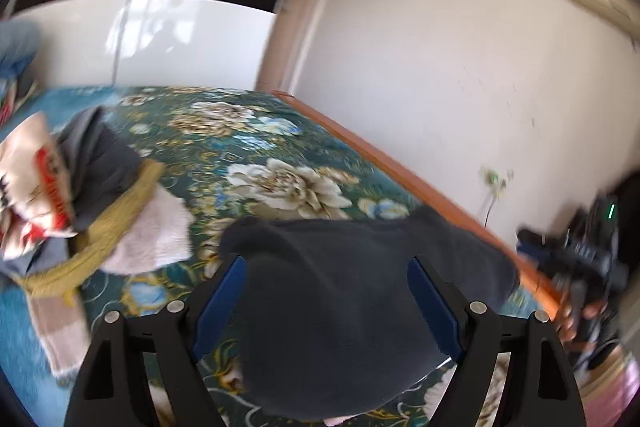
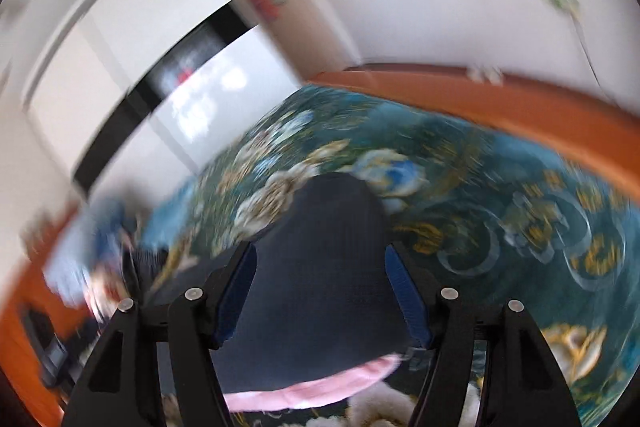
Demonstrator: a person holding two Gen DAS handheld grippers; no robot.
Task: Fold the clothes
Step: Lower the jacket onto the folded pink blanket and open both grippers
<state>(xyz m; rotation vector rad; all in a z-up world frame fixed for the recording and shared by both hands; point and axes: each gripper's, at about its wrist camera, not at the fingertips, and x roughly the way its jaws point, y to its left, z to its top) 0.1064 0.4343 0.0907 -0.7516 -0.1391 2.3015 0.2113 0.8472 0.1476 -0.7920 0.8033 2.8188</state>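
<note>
A dark navy garment [image 1: 352, 299] lies on the floral green bedspread [image 1: 256, 147]. In the left wrist view it fills the gap between the blue-padded fingers [image 1: 224, 303] of my left gripper [image 1: 326, 303], whose jaws stand wide apart around it. In the right wrist view, which is motion-blurred, the same dark garment [image 2: 320, 283] lies between the spread fingers [image 2: 406, 299] of my right gripper [image 2: 320, 291], with a pink garment edge [image 2: 312, 387] under it. Neither gripper pinches the cloth.
A heap of other clothes [image 1: 80, 203] in grey, mustard, white and printed fabric lies at the left of the bed. An orange wooden bed frame [image 1: 400, 171] runs along the white wall. The person's other hand and gripper [image 1: 580, 267] show at the right.
</note>
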